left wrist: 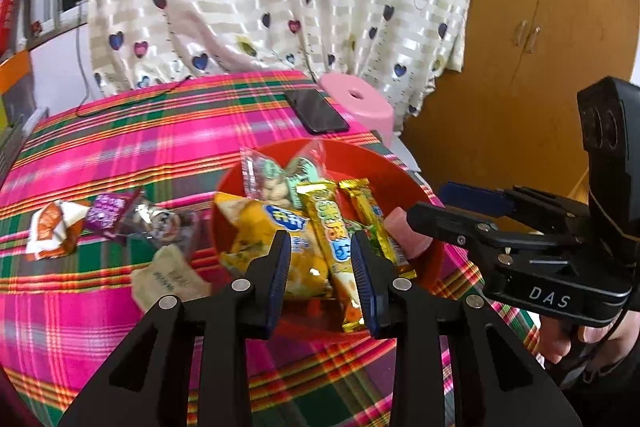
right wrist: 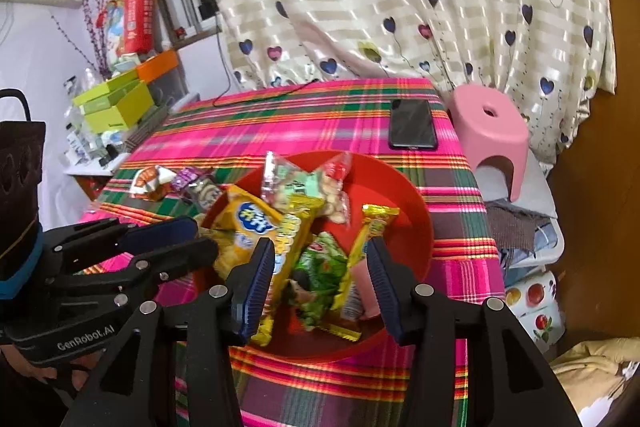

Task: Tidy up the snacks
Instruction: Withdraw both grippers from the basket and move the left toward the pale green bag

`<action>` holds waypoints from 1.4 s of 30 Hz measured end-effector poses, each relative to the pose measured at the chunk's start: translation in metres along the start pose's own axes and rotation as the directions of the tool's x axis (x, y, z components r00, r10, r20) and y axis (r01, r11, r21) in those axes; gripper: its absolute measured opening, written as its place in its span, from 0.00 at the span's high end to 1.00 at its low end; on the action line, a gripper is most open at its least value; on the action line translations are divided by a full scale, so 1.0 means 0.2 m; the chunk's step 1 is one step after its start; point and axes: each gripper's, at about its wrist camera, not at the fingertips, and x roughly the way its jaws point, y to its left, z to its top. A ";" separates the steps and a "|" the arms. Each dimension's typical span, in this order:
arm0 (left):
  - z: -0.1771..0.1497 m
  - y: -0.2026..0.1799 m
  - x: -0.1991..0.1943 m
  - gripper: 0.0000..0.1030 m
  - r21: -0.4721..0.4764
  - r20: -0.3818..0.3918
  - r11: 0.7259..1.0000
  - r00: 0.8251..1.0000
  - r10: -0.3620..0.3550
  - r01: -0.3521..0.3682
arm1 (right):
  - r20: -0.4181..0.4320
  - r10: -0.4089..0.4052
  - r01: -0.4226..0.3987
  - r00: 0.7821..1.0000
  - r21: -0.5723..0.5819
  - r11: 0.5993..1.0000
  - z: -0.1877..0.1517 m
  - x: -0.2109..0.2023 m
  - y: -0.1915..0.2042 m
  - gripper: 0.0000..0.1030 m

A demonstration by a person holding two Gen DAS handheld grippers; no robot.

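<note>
I am hovering both grippers, left (left wrist: 320, 267) and right (right wrist: 320, 279), with jaws parted and empty over the red bowl (left wrist: 400, 163) at frame centre, already holding most snacks, while roughly four loose packets (left wrist: 108, 223), blurred, are waiting on the tablecloth (left wrist: 120, 131) at left.

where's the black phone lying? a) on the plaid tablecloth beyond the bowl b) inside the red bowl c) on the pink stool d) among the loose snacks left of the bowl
a: the flat black phone lies on the pink plaid tablecloth, beyond the round red plastic bowl.
</note>
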 end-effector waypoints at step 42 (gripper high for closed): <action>-0.13 0.37 -0.27 0.53 -0.185 0.062 0.972 0.985 0.159 -0.146 | -0.010 0.100 -0.101 0.995 -0.165 0.981 0.03 0.03 0.46 0.43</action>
